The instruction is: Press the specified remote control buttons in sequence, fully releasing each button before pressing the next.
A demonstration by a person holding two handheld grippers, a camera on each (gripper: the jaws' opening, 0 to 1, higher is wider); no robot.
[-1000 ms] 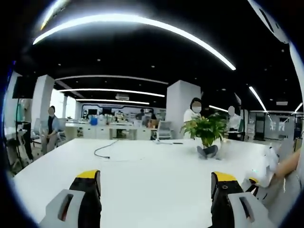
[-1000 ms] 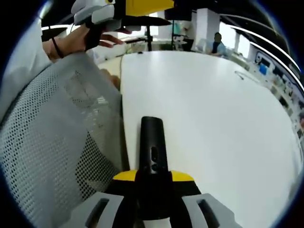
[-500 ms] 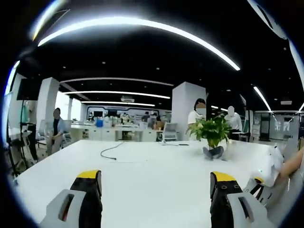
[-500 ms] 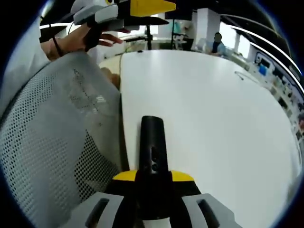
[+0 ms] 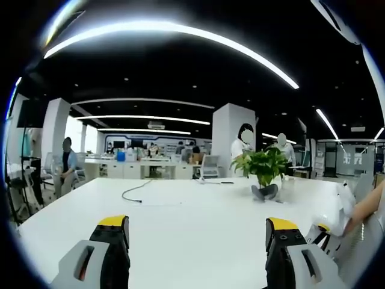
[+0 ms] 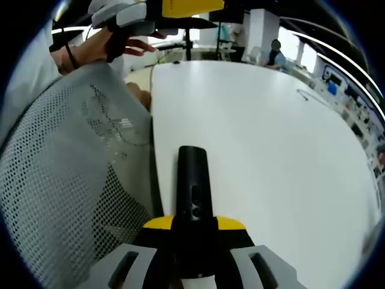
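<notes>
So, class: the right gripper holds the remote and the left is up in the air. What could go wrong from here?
1. The remote sticks far out of the right gripper, so a press near its tip may lever it loose.
2. It hangs by the table edge, beside a mesh chair back: a slip could drop it off the table.
3. The left gripper faces away, with open jaws, so the remote is out of its view.

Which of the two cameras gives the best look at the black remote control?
The right gripper view. The black remote control sits lengthwise in the middle of the picture, clamped in the right hand-held gripper, with its buttons facing the camera. The left gripper view looks across the white table toward a potted plant instead.
</notes>
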